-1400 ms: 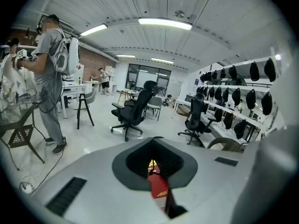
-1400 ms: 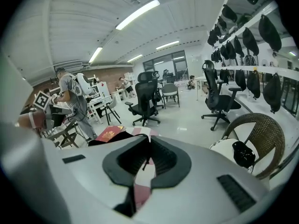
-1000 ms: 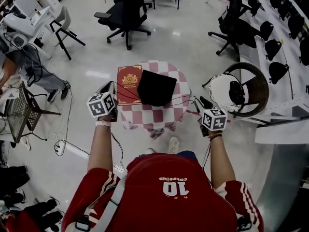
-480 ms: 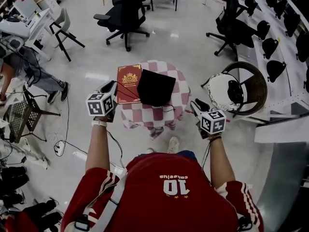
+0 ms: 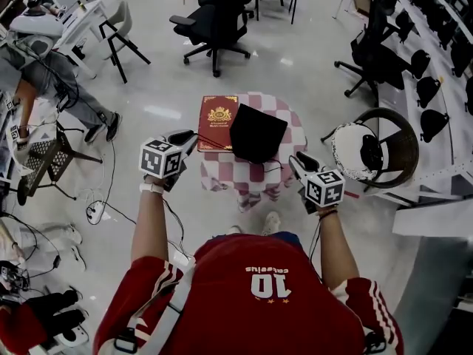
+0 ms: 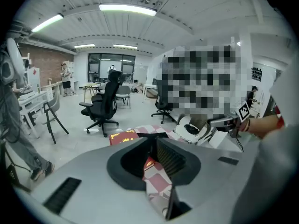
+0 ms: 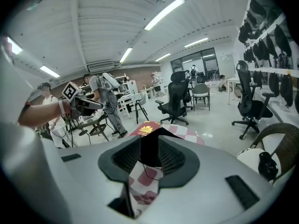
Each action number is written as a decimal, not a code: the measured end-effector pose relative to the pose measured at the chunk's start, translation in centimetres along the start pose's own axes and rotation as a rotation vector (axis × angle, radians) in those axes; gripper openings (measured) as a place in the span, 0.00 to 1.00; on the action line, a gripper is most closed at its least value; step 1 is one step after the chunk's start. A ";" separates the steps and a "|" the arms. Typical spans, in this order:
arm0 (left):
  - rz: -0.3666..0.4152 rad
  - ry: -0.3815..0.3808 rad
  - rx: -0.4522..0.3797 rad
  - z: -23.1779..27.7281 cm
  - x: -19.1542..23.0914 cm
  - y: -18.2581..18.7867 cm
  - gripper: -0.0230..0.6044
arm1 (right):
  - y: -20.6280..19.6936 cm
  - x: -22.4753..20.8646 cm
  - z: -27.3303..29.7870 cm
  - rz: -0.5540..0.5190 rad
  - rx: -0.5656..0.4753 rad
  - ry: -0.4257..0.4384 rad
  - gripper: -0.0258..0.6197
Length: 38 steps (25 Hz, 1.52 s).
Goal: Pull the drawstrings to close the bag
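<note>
A black drawstring bag (image 5: 257, 132) lies on a small round table under a red-and-white checked cloth (image 5: 255, 174). A thin black cord (image 5: 214, 140) runs from the bag across the red book (image 5: 217, 114) toward my left gripper (image 5: 185, 137), which hovers at the table's left edge. Its jaws have just been opening and stand apart with no cord between them (image 6: 154, 146). My right gripper (image 5: 298, 161) hovers at the table's right edge, open (image 7: 149, 148). Through its gap I see the bag (image 7: 150, 146) and a slack cord (image 7: 148, 171) on the cloth.
A round wicker chair (image 5: 377, 148) with a white cushion stands right of the table. Black office chairs (image 5: 222, 21) stand beyond it. At the left are a folding stool (image 5: 44, 161) and floor cables (image 5: 96, 211). A person (image 5: 44, 65) stands at far left.
The cords that ran taut from the bag to both grippers now hang slack. The right gripper has moved in toward the table. The left jaws have parted.
</note>
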<state>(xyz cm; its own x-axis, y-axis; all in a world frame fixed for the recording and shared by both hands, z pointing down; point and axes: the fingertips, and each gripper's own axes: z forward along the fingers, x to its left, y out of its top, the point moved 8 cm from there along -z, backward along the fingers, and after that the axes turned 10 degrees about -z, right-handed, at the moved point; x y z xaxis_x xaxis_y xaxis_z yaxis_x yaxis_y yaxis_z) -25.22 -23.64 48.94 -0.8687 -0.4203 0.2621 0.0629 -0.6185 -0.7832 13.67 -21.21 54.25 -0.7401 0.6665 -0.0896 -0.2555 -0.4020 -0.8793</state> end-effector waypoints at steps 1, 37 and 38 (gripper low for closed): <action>0.003 -0.014 0.009 -0.5 -0.1 -0.3 0.14 | 0.2 0.5 0.1 -0.002 -0.004 0.005 0.20; 0.075 -0.232 -0.477 -11.1 -10.1 3.7 0.15 | 6.9 8.8 -14.2 -0.004 -0.321 -0.348 0.20; 0.082 -0.231 -0.489 -11.3 -10.5 4.0 0.15 | 7.1 8.8 -14.5 -0.003 -0.334 -0.362 0.20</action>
<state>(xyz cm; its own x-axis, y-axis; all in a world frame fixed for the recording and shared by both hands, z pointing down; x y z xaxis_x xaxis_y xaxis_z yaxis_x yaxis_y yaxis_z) -21.40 -14.17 36.69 -0.7367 -0.6232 0.2626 -0.1576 -0.2194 -0.9628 14.33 -9.12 40.45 -0.9233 0.3829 0.0293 -0.0885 -0.1379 -0.9865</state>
